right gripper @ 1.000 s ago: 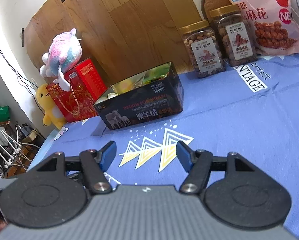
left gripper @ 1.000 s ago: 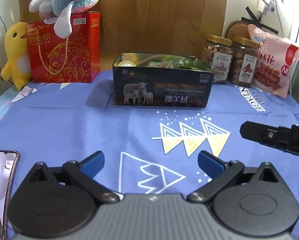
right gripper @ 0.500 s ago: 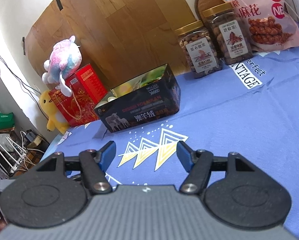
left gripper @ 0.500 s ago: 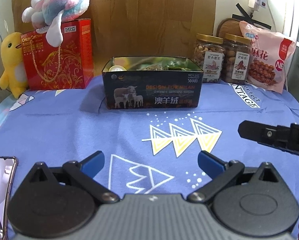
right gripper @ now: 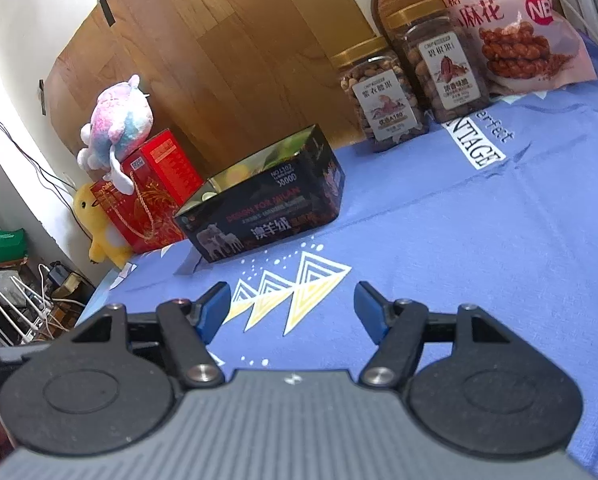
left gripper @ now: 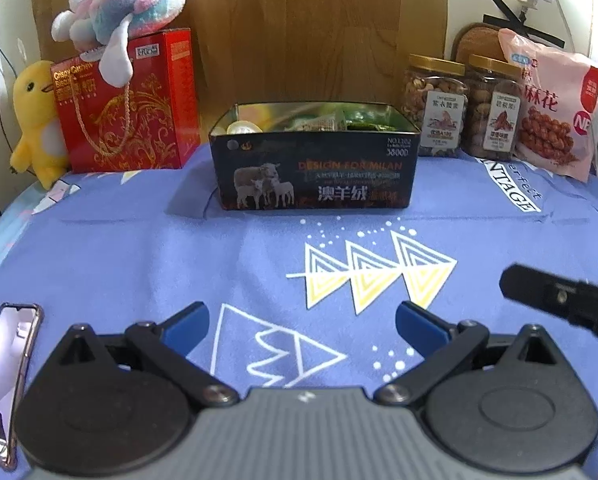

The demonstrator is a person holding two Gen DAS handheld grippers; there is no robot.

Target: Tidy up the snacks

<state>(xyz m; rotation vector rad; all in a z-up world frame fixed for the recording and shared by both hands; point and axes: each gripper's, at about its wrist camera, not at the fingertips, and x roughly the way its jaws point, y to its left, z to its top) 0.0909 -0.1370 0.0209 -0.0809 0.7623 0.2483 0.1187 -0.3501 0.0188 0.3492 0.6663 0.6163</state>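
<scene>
An open dark box (left gripper: 315,168) with sheep pictures stands at the middle back of the blue cloth and holds several wrapped snacks (left gripper: 319,122); it also shows in the right wrist view (right gripper: 267,216). Two nut jars (left gripper: 437,106) (left gripper: 493,110) and a pink snack bag (left gripper: 555,108) stand to its right, also in the right wrist view (right gripper: 383,96) (right gripper: 439,60) (right gripper: 511,28). My left gripper (left gripper: 302,320) is open and empty over the near cloth. My right gripper (right gripper: 293,306) is open and empty; part of it shows in the left wrist view (left gripper: 559,296).
A red gift box (left gripper: 127,104) with a plush toy (left gripper: 123,4) on top and a yellow plush duck (left gripper: 35,120) stand at the back left. A phone (left gripper: 7,376) lies at the near left edge. A wooden board (left gripper: 319,28) backs the table. Cables (right gripper: 27,312) lie off the left edge.
Both grippers have drawn back and risen a little from the box. The right gripper has tilted, so the jars and bag sit higher in its view. Both stay open.
</scene>
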